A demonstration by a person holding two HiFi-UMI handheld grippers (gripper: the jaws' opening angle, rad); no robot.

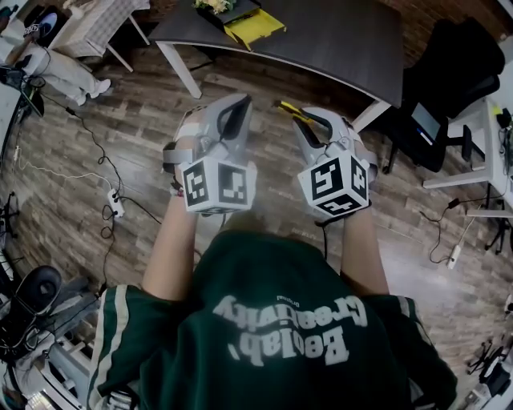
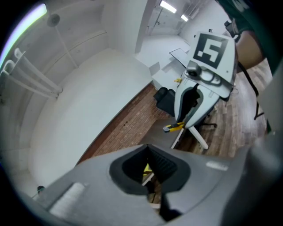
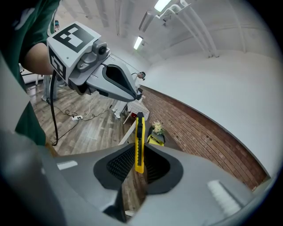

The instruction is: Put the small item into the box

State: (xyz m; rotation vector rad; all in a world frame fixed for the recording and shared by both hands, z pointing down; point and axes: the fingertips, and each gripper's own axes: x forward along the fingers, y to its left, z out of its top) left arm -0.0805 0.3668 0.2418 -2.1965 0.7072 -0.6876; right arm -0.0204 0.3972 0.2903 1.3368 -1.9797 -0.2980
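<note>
Both grippers are held side by side over the wood floor [image 1: 120,136], on the near side of the table [image 1: 337,40].

Right gripper [image 3: 139,154]: jaws pinched on a yellow knife [image 3: 139,137]. The knife stands upright between the pads, with much of its length sticking out past the jaw tips. In the head view its end pokes out toward the table, to the far left of that gripper.

Left gripper [image 2: 148,150]: jaws pressed together, nothing between them.

Box [image 1: 255,26]: yellow, on the far-left part of the table, just beside some flowers [image 1: 212,5]. It is well apart from the knife.

A black chair [image 1: 461,60] stands right of the table. A power strip [image 1: 116,204] with cables lies on the floor at left.
</note>
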